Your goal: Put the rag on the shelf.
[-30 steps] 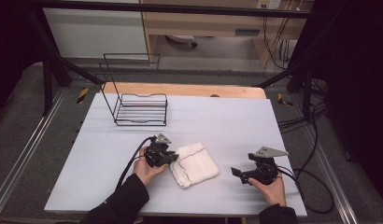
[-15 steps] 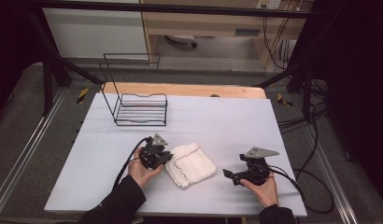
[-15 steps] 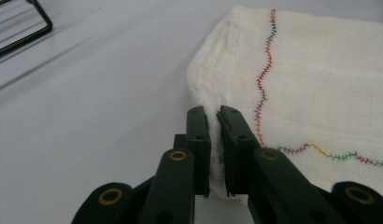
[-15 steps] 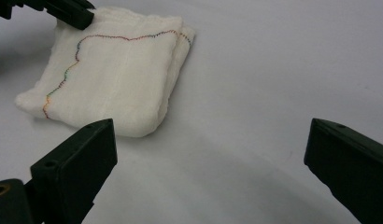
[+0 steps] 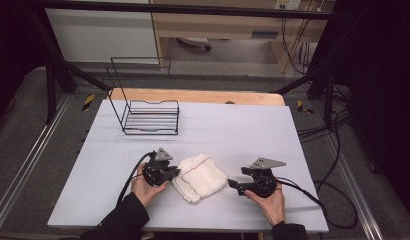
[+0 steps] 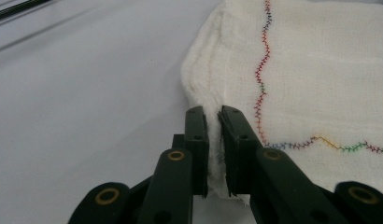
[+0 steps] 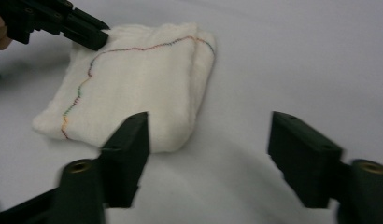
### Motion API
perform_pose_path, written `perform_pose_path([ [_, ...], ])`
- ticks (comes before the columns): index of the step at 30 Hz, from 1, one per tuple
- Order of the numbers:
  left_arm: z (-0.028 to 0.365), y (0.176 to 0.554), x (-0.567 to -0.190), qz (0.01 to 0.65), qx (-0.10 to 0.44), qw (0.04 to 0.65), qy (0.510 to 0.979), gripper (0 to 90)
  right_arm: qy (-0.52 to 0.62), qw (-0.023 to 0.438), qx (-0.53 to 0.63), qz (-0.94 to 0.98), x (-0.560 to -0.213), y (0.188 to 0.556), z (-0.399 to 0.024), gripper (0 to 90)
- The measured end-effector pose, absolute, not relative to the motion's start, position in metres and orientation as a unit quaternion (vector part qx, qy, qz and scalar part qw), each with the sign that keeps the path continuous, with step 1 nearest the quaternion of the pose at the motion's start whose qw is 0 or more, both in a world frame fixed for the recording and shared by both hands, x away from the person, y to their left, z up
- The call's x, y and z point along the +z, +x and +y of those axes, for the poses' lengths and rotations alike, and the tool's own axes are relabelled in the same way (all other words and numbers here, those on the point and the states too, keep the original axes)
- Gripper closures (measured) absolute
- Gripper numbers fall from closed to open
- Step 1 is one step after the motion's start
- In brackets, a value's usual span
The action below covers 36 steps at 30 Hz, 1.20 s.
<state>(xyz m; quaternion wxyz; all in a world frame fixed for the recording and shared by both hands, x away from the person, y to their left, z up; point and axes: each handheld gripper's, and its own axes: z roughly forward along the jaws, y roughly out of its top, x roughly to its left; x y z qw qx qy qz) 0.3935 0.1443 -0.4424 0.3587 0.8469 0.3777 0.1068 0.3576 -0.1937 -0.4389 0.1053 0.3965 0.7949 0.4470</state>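
Left tool [image 6: 213, 140] is clamped on the near edge of the folded cloth [image 5: 199, 176], which lies flat on the worktop [image 5: 253, 130] between both hands. Right tool [image 7: 208, 154] has just been closing but its jaws are apart with nothing in them, just short of the cloth's other side. So I'd say early days: one side gripped, the other grab left to do.

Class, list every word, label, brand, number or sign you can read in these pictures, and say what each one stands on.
None can be read.
The folded white cloth bears only a wavy line of multicoloured stitching, no lettering.
The pale label on the wooden bench behind the table is too small and blurred to read.
The wire rack and both grippers carry no visible marking.
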Motion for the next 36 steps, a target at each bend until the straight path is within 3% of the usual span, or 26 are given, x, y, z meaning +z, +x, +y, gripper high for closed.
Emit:
perform_pose_path([
  [14,0.143,0.399,-0.439,0.385,0.092,0.376,0.838,80.7,0.402,0.078,0.417,0.811,-0.442,0.366,-0.165,85.8],
  [19,0.133,0.400,-0.430,0.380,0.068,0.401,0.831,80.5,0.404,0.065,0.427,0.806,-0.431,0.352,-0.177,86.5],
  [26,0.104,0.411,-0.441,0.372,0.075,0.375,0.846,78.3,0.431,0.058,0.405,0.804,-0.435,0.342,-0.196,87.0],
  [31,0.108,0.415,-0.443,0.370,0.095,0.379,0.843,60.9,0.435,0.066,0.385,0.811,-0.439,0.342,-0.197,85.0],
  [34,0.117,0.415,-0.443,0.372,0.098,0.379,0.842,53.0,0.426,0.085,0.399,0.807,-0.438,0.341,-0.197,68.5],
  [36,0.119,0.419,-0.447,0.376,0.086,0.374,0.843,50.4,0.426,0.096,0.407,0.803,-0.439,0.343,-0.197,63.6],
])
